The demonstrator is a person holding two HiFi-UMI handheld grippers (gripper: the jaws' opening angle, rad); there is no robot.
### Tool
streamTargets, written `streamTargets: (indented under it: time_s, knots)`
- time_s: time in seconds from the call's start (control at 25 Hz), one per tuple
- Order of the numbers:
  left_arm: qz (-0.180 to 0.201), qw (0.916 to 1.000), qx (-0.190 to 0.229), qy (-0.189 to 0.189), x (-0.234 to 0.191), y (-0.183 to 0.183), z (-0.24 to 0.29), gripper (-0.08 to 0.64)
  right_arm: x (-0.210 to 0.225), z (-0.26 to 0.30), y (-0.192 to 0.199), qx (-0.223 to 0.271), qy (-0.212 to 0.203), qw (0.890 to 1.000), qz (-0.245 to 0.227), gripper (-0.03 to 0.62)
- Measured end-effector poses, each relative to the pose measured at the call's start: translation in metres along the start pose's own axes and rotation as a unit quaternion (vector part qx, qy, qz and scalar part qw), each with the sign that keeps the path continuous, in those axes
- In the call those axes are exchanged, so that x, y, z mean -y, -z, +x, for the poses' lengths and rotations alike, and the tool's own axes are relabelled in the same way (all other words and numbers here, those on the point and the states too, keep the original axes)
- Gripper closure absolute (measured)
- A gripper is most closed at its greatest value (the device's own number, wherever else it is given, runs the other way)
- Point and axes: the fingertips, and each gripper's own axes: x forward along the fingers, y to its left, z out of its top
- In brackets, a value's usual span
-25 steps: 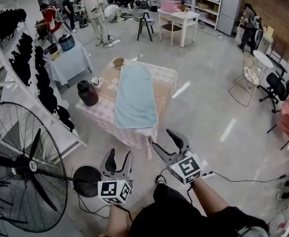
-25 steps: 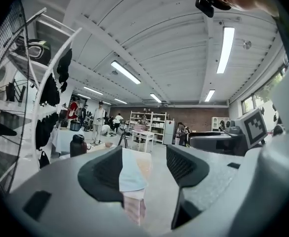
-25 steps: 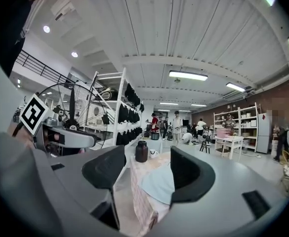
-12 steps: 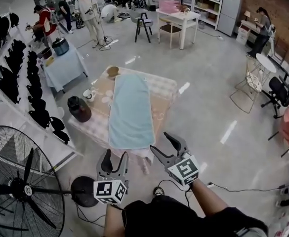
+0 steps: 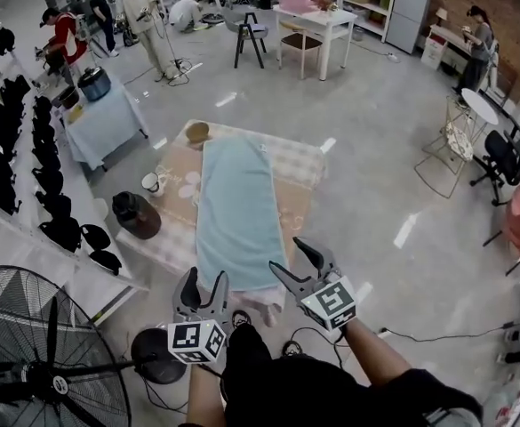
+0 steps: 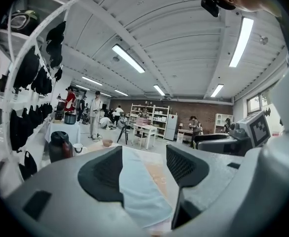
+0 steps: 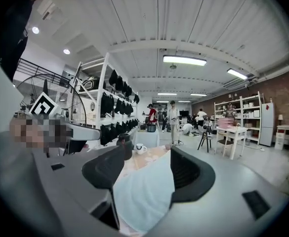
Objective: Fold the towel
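Workshop floor surrounds the table (image 5: 302, 163) at centre frame, where the pale blue towel (image 5: 237, 212) lies flat and lengthwise, its near end hanging toward us. We hold the left gripper (image 5: 204, 283) and right gripper (image 5: 288, 256) just short of that end, both spread wide and empty, probably to take its corners. A jug (image 5: 135, 213) crowds the table's left edge; open floor lies right.
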Motion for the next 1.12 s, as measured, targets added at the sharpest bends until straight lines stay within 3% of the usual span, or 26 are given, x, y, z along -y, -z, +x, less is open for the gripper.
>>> streamTargets:
  time_s: [0.36,0.6,0.8,1.12]
  knots:
    - [-0.014,0.9983,-0.018,0.053,-0.086,-0.021,0.095,0.299,0.033,0.092,0.022,-0.063,0.044,0.997,0.022,0.324]
    - [-0.035,0.9897,-0.100,0.095,-0.126,0.040,0.129,0.299,0.036,0.116,0.069,-0.130,0.081,0.987,0.044,0.324]
    - [-0.033,0.9803,-0.150,0.124,-0.131,0.081,0.140,0.299,0.046,0.114,0.108,-0.165,0.099,0.977,0.089,0.324]
    - [-0.056,0.9703,-0.215,0.095,-0.128,0.143,0.136,0.299,0.038,0.101,0.169,-0.225,0.087,0.963,0.122,0.324]
